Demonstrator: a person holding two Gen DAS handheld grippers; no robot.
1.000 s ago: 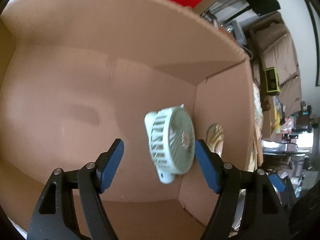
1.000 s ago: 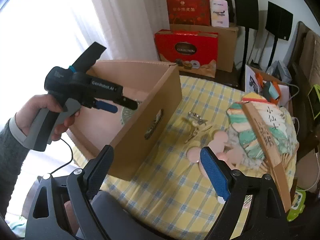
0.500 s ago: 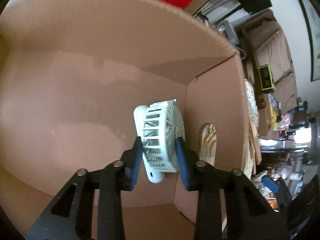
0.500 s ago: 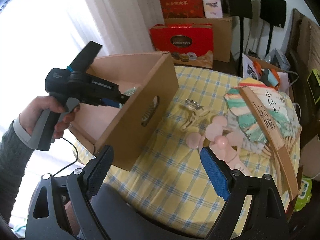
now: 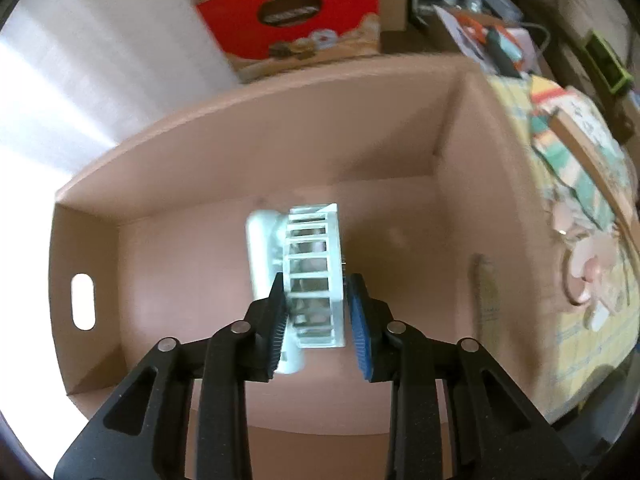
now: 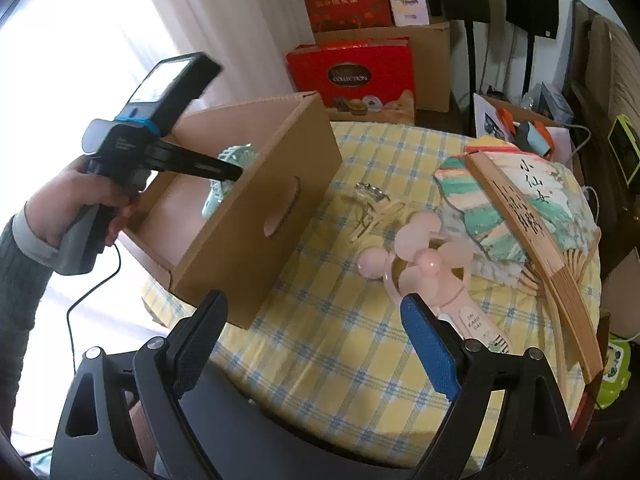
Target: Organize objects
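A pale mint handheld fan (image 5: pixel 312 256) hangs inside the open cardboard box (image 5: pixel 280 140), edge-on to the left wrist camera. My left gripper (image 5: pixel 318 320) is shut on its cage, a blue pad pressing each side. In the right wrist view the box (image 6: pixel 256 216) stands on the left of the table, with the fan (image 6: pixel 236 156) showing above its wall and the left gripper (image 6: pixel 234 173) reaching in. My right gripper (image 6: pixel 314 340) is open over the table's near edge, with nothing between its fingers. A pink handheld fan (image 6: pixel 424 260) lies just beyond its right finger.
A round table with a yellow checked cloth (image 6: pixel 328 320) also carries a cream clip (image 6: pixel 372 208) and a painted folding fan (image 6: pixel 532 220). A person's hand (image 6: pixel 80 196) holds the left gripper. Red gift boxes (image 6: pixel 352 72), cartons and speaker stands line the back wall.
My left gripper has shut on the mint fan, then lifted it and tipped to look more steeply down into the box. The right gripper has edged closer to the table, still open.
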